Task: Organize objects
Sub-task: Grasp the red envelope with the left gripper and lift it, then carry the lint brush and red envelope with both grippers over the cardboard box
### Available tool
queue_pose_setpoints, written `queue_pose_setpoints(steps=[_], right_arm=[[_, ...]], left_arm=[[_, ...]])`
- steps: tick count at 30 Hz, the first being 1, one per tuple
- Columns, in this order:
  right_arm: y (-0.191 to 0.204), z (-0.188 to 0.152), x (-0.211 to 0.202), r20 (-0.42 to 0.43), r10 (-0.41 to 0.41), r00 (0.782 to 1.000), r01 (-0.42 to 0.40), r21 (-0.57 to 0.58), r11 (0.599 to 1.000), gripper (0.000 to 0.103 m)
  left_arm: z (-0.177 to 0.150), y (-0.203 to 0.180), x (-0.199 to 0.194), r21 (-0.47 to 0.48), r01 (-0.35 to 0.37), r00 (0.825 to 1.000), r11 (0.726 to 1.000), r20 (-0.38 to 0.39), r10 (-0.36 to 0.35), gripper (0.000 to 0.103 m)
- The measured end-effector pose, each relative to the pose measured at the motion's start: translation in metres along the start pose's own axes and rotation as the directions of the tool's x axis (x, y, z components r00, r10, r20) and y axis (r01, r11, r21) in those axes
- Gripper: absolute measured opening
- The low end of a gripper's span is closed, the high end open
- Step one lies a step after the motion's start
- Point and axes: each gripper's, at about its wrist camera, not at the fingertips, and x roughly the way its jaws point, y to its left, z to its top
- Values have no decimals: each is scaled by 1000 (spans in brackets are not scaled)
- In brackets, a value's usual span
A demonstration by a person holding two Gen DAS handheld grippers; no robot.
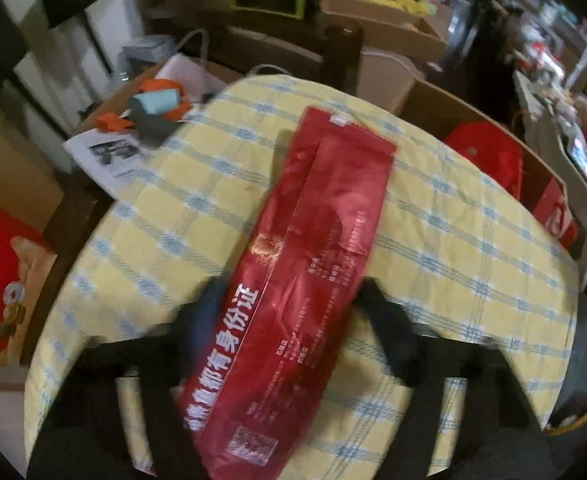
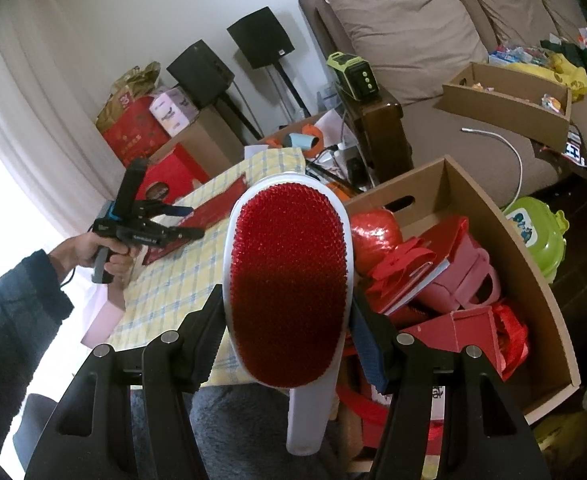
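Packet [image 1: 313,264] lies on the table [image 1: 473,240], cardboard box [image 2: 525,280] beside it

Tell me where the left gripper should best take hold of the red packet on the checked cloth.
Probably across its narrow width near the closer end, coming from above: the red packet lies flat and long on the checked cloth, pointing away from the left gripper.

The right hand-held gripper [image 2: 285,316] clamps a red-bristled brush [image 2: 287,284] beside an open cardboard box [image 2: 533,280].

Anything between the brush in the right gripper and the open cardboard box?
Nothing visible. The right gripper holds the red-bristled brush above the table edge; the cardboard box sits right beside it, top open, already crowded with red items.
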Motion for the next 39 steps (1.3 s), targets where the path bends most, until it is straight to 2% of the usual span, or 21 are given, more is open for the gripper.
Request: queue_pose_setpoints(steps=[3, 6, 7, 10, 13, 17, 20, 25, 26, 30, 32, 34, 36, 37, 39], right_arm=[[0, 1, -2, 11, 4, 1000, -4, 1, 1000, 60], [0, 1, -4, 14, 5, 1000, -5, 1, 1000, 60], [-1, 1, -5, 15, 2, 1000, -2, 4, 1000, 60], [-2, 1, -6, 20, 3, 1000, -3, 12, 1000, 60], [-3, 2, -10, 32, 8, 999, -9, 16, 1000, 60], [-2, 3, -12, 39, 12, 999, -13, 20, 1000, 60], [1, 3, -15, 44, 13, 999, -13, 12, 1000, 60], [5, 4, -24, 62, 1, 998, -1, 1, 1000, 60], [6, 5, -25, 68, 0, 998, 0, 2, 1000, 60], [10, 5, -31, 84, -2, 996, 2, 2, 1000, 60], [13, 6, -33, 83, -1, 997, 1, -1, 1000, 60], [20, 6, -36, 77, -25, 997, 26, -17, 1000, 60], [30, 6, -46, 87, -57, 995, 60, -42, 997, 60], [34, 6, -49, 91, -57, 994, 62, -55, 997, 60], [43, 9, -61, 104, -55, 993, 64, -85, 994, 60]], left_arm=[[-5, -6, -3, 19, -51, 999, 999, -4, 51, 47], [-14, -16, -9, 28, -159, 987, 987, 42, 158, 44], [-20, -19, -12, 8, -163, 985, 987, 60, 162, 44], [-36, -29, -25, -66, -101, 988, 993, 112, 108, 44], [-52, -41, -51, -139, -47, 975, 989, 208, 75, 44], [-71, -50, -80, -254, -24, 966, 967, 244, 88, 44], [-91, -55, -113, -354, 10, 937, 935, 330, 114, 43], [-137, -71, -166, -516, 60, 906, 854, 387, 170, 41], [-144, -75, -174, -524, 72, 898, 849, 403, 173, 41], [-168, -91, -205, -543, 88, 859, 835, 465, 212, 40], [-178, -100, -223, -549, 105, 831, 829, 507, 231, 40], [-182, -114, -238, -570, 72, 798, 818, 526, 296, 39], [-178, -129, -250, -562, 72, 773, 824, 554, 310, 39], [-171, -138, -256, -543, 76, 763, 836, 572, 302, 39], [-160, -152, -260, -510, 77, 757, 857, 589, 282, 39]])
